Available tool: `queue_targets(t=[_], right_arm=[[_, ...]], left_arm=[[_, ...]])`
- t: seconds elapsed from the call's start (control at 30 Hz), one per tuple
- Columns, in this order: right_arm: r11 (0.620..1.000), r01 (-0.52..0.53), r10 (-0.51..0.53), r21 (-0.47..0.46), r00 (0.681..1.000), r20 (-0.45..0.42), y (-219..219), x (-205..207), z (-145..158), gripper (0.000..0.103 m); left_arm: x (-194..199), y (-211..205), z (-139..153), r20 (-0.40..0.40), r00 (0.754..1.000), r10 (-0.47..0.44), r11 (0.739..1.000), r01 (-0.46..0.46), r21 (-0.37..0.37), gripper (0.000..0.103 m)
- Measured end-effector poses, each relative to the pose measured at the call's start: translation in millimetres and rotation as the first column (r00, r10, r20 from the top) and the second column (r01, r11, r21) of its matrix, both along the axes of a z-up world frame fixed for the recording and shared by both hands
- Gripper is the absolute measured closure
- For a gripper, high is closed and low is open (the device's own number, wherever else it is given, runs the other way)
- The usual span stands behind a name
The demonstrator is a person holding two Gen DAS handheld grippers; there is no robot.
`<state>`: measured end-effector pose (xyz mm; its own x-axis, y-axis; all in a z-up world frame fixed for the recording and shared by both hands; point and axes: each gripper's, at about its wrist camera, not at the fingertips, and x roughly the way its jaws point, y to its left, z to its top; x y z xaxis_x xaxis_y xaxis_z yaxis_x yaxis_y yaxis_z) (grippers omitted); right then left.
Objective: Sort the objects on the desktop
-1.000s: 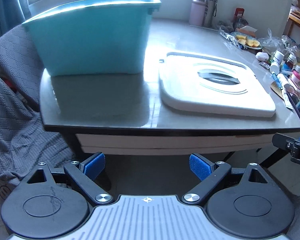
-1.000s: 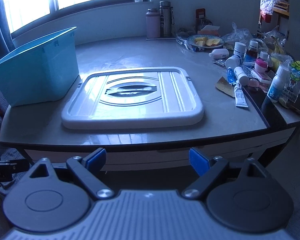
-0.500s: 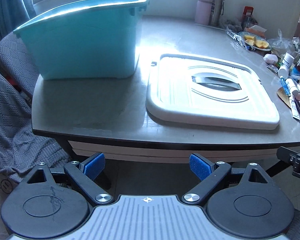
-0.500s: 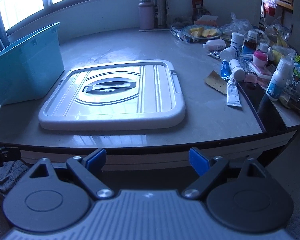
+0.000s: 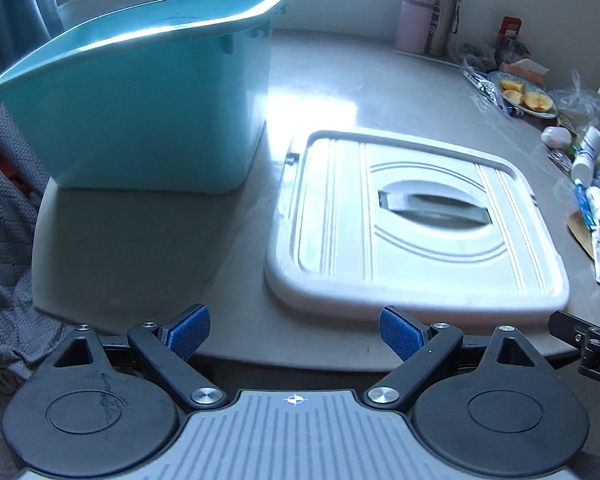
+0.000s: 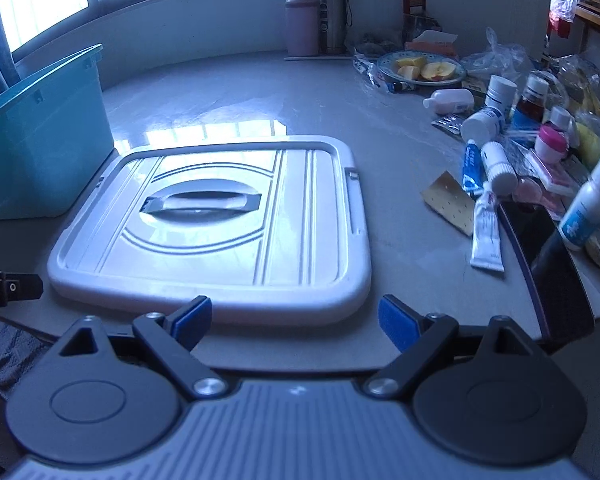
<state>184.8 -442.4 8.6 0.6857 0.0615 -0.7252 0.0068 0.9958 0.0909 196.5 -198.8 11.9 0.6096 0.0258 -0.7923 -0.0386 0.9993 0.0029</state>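
A teal plastic bin (image 5: 148, 104) stands open-topped at the table's left; it shows again in the right wrist view as the bin (image 6: 40, 140). Beside it lies its white lid (image 5: 412, 224), flat, handle side up, also seen as the lid (image 6: 220, 224). Along the right side sits a clutter of tubes (image 6: 486, 232), small bottles (image 6: 496, 96) and jars (image 6: 552, 140). My left gripper (image 5: 296, 330) hangs open over the table's front edge, nothing between its blue pads. My right gripper (image 6: 296, 322) is open too, just before the lid's near rim.
Two flasks (image 6: 316, 20) stand at the back by the wall. A plate of cut fruit (image 6: 420, 68) and plastic bags (image 6: 500, 56) lie at the back right. A dark flat phone-like slab (image 6: 540, 232) rests near the right edge. A grey knitted chair cover (image 5: 4, 240) hangs left.
Both grippers have risen and moved forward over the table's front edge, so the lid and the bin appear closer and lower. Both stay open.
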Motion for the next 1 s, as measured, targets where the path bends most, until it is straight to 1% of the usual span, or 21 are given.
queue_targets(t=[0.27, 0.43, 0.7, 0.77, 0.83, 0.9, 1.0], right_arm=[[1.0, -0.029, 0.029, -0.003, 0.999, -0.029, -6.1, 54.6, -2.4, 0.013], [1.0, -0.017, 0.017, 0.004, 0.997, -0.081, -12.1, 89.9, -7.8, 0.013], [1.0, 0.012, -0.009, 0.017, 0.985, -0.173, -15.8, 135.6, -23.2, 0.012], [1.0, 0.016, -0.014, 0.011, 0.981, -0.192, -13.4, 142.8, -29.5, 0.008], [1.0, 0.01, -0.011, -0.006, 0.974, -0.225, -10.5, 150.7, -34.4, 0.0], [1.0, 0.001, 0.001, 0.007, 0.972, -0.234, -9.9, 153.8, -36.9, 0.0], [1.0, -0.004, 0.01, 0.025, 0.969, -0.248, -11.4, 156.4, -37.3, 0.0]], left_arm=[[57.0, -3.4, -0.9, -0.042, 0.999, 0.019, 1.0, -0.018, 0.023, 0.01], [93.4, -6.2, -5.7, -0.093, 0.996, 0.003, 0.999, 0.001, 0.034, 0.01], [146.3, -9.7, -23.1, -0.163, 0.986, -0.021, 0.999, 0.028, 0.041, 0.01], [157.2, -9.0, -29.8, -0.194, 0.981, -0.027, 0.999, 0.035, 0.033, 0.01], [165.3, -9.1, -39.9, -0.24, 0.97, -0.037, 0.999, 0.042, 0.013, 0.01], [168.0, -6.3, -47.5, -0.251, 0.967, -0.038, 0.999, 0.034, -0.022, 0.0], [170.6, -0.6, -54.4, -0.244, 0.97, -0.023, 0.998, 0.006, -0.068, 0.0]])
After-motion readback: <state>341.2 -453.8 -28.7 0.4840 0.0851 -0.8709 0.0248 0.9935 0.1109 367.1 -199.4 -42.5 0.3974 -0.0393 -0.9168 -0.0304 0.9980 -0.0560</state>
